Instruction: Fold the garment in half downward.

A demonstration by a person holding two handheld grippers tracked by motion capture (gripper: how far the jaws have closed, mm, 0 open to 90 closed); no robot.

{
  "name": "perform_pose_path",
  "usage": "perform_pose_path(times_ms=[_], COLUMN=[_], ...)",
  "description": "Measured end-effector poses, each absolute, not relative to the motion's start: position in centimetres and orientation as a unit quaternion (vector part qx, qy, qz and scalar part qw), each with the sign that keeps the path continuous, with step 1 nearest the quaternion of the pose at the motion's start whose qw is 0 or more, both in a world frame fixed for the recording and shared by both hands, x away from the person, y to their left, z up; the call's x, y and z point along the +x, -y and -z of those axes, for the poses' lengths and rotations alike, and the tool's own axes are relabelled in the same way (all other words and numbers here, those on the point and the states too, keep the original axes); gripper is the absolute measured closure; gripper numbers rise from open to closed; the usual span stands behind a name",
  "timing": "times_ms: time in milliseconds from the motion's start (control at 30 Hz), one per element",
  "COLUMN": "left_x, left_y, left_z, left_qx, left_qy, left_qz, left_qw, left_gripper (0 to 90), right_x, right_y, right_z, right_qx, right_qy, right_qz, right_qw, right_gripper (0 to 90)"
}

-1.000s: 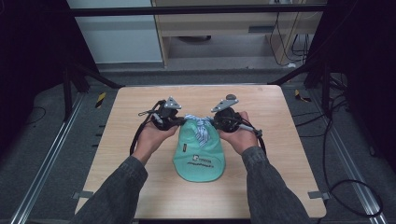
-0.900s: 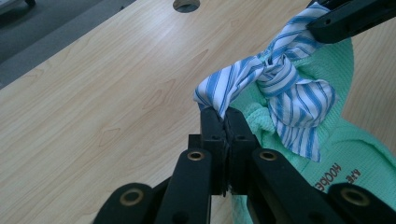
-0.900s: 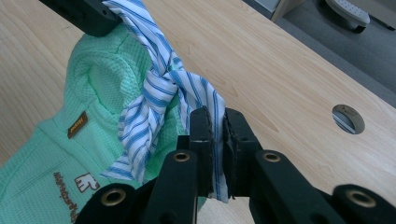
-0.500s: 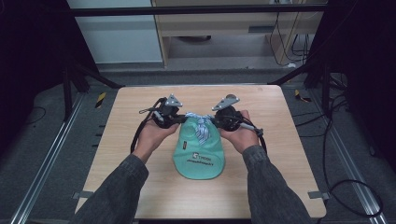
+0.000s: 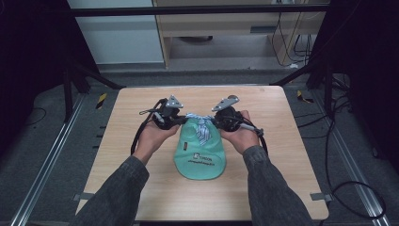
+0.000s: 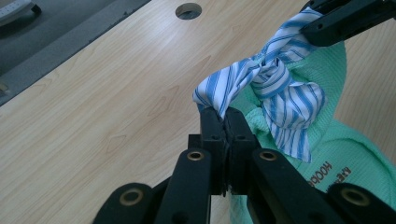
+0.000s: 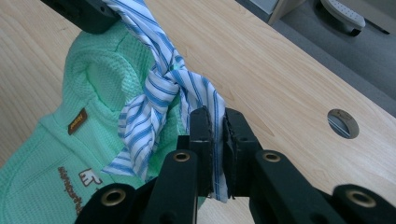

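The left gripper and right gripper each pinch 1 end of the blue-and-white striped cloth tie. Its knot sits at 12 o'clock on the mint-green knitted garment, mid-table.

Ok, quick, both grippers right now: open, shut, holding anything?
Left gripper: shut on one end of the striped tie.
Right gripper: shut on the tie's other end.

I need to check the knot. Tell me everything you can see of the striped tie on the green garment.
The striped tie is thin white cloth with blue stripes, knotted once at the neck of the green garment. Its loose tail hangs over the green knit. The left gripper and right gripper each pinch one end, above the wooden table.
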State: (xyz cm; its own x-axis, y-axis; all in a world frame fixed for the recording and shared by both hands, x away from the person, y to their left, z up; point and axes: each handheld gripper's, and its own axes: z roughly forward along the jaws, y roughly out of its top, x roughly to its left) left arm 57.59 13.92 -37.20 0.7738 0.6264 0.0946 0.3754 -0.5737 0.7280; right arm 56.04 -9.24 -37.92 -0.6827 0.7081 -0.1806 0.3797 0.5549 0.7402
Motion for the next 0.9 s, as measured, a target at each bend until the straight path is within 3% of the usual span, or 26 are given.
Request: perform_pose_path(times_ms=[900], left_x=[57.36], left_y=[-14.79], left_z=[37.62], left_qx=[0.865], left_qy=[-0.286], left_qz=[-0.176], left_qw=[0.373], left_gripper=[88.1], right_x=[56.04], right_y=[8.75], right_z=[37.89], right_qx=[0.312], right_qy=[-0.85], right_qz=[-0.349], right_qw=[0.242], right_gripper=[83.1])
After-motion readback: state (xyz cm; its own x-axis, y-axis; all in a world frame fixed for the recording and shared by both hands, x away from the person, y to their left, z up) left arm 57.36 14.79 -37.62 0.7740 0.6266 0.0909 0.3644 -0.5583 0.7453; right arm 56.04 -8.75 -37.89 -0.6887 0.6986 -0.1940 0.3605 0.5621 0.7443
